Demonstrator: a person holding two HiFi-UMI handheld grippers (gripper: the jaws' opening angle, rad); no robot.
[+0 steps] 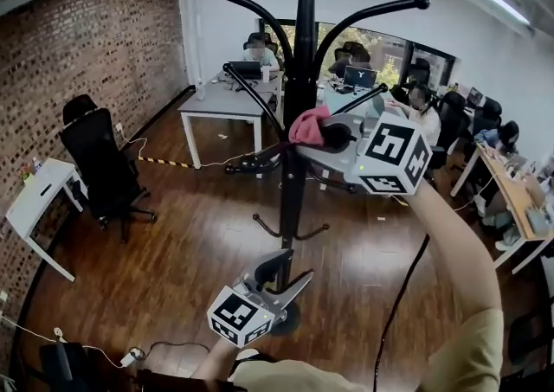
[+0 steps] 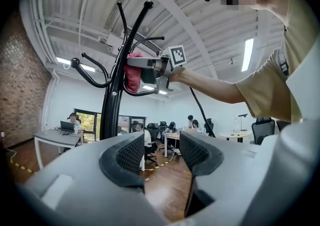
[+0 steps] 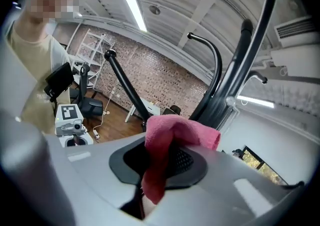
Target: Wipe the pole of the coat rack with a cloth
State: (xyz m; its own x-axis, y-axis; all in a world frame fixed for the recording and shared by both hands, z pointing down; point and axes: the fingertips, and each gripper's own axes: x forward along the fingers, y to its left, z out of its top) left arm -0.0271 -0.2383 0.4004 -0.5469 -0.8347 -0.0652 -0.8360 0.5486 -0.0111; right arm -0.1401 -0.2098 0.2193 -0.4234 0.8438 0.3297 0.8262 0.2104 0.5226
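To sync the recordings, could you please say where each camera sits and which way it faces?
Head view: on the person's head, looking down the coat rack pole; left tool, right tool and right forearm show.
Left gripper view: on the left tool, looking up past its open jaws; the right forearm shows.
Right gripper view: on the right tool, facing the coat rack pole over the gripped pink cloth; the person's chest shows.
Shared: all three show the coat rack pole and pink cloth.

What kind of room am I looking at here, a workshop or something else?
Most likely an open-plan office: people sit at white desks with laptops, and a black swivel chair stands near the brick wall.
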